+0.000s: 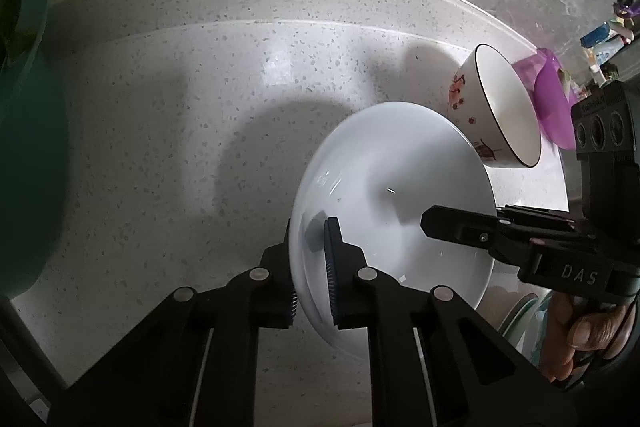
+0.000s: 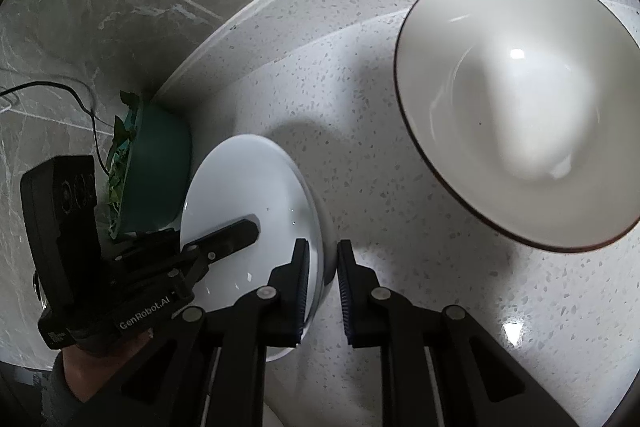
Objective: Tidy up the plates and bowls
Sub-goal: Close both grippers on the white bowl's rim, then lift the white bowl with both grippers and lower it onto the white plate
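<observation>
Both sets of jaws clamped on the white plate [image 1: 400, 195] rim, left gripper [image 1: 312, 291] and right gripper [image 2: 323, 291], so probably best lowering it level, clear of the floral bowl [image 1: 496, 107].

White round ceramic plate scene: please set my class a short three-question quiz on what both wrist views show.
1. Which item's rim sits between the left gripper fingers?
A. white round ceramic plate
B. purple plastic bowl
C. teal plastic basin
2. True or false: the cream ceramic bowl with a dark rim holds food.
3. Fill in: the right gripper fingers sit either side of the plate's ____.

Key: 1 A; 2 false, it is empty; 3 rim.
</observation>
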A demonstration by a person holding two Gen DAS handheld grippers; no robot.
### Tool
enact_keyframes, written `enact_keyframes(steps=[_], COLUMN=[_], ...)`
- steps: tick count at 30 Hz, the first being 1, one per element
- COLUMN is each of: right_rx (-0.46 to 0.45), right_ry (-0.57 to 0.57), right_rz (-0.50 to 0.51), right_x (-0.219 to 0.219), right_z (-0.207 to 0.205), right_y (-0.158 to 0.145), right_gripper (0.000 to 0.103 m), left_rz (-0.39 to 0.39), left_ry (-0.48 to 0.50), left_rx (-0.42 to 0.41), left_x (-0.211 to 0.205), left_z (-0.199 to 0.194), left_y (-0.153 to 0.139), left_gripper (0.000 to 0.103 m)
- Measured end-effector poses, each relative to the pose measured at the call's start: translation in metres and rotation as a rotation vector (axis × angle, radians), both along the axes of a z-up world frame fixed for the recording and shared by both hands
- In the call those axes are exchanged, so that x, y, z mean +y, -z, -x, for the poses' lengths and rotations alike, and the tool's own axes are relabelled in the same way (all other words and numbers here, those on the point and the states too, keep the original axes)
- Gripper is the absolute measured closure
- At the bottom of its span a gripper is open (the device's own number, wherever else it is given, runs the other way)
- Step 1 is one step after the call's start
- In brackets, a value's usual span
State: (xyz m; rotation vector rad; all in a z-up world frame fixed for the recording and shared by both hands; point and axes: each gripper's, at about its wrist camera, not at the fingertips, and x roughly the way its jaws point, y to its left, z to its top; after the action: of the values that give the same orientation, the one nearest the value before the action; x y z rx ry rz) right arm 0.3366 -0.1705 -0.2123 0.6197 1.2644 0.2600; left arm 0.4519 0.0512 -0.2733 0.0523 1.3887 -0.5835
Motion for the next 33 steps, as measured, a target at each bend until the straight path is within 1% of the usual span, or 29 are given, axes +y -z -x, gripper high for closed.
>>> enact_keyframes(steps=[9, 14, 18, 25, 33], right_rx=[-0.013, -0.023, -0.043, -0.077, -0.094], right_ry=[-0.014, -0.023, -0.036, -0.07, -0.141], right_rz=[0.018, 0.013, 0.012, 0.01, 0.006], right_x=[-0.001, 0.002, 0.007, 0.017, 0.042], right_z=[0.001, 0.004, 0.01, 0.026, 0.057], right_y=[-0.006, -0.015, -0.028, -0.051, -0.071], right_gripper=[0.089, 0.089, 0.089, 0.089, 0.089], left_rz=[-0.009, -0.005, -0.005, -0.001, 0.002], left_ry=[0.002, -0.006, -0.011, -0.035, -0.084], left_rx=[-0.013, -0.025, -0.042, -0.077, -0.097], left_x=[-0.002, 0.003, 0.007, 0.021, 0.051], left_z=[0.003, 0.008, 0.015, 0.045, 0.099], left_y=[-0.01, -0.023, -0.039, -0.073, -0.102], left_gripper=[0.094, 0.094, 0.094, 0.093, 0.093])
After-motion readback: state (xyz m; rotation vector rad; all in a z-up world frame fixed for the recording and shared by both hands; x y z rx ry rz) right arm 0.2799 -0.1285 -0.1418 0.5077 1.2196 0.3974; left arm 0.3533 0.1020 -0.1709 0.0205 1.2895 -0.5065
